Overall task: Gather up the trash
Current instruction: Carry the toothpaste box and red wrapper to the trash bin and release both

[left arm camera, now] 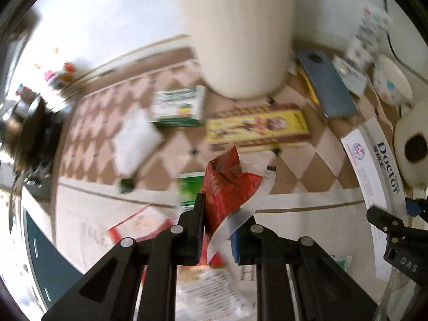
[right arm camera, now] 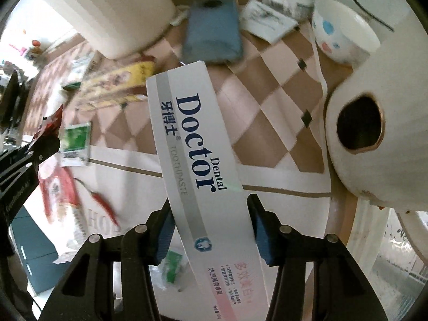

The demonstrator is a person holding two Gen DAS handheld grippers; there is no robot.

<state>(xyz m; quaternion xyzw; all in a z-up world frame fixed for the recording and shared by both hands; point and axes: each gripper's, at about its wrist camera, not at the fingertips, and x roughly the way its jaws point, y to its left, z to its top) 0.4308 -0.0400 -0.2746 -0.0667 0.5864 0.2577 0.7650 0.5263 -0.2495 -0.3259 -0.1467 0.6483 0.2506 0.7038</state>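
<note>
My left gripper is shut on a red snack wrapper and holds it above the table. My right gripper is shut on a white "Dental Doctor" toothpaste box, which also shows at the right in the left wrist view. A white bin stands at the back of the table; it is at the upper left in the right wrist view. The left gripper with the wrapper appears at the left edge of the right wrist view.
On the checkered tablecloth lie a yellow box, a green-white box, a white packet, green sachets, a blue phone, a spotted bowl and a toilet paper roll.
</note>
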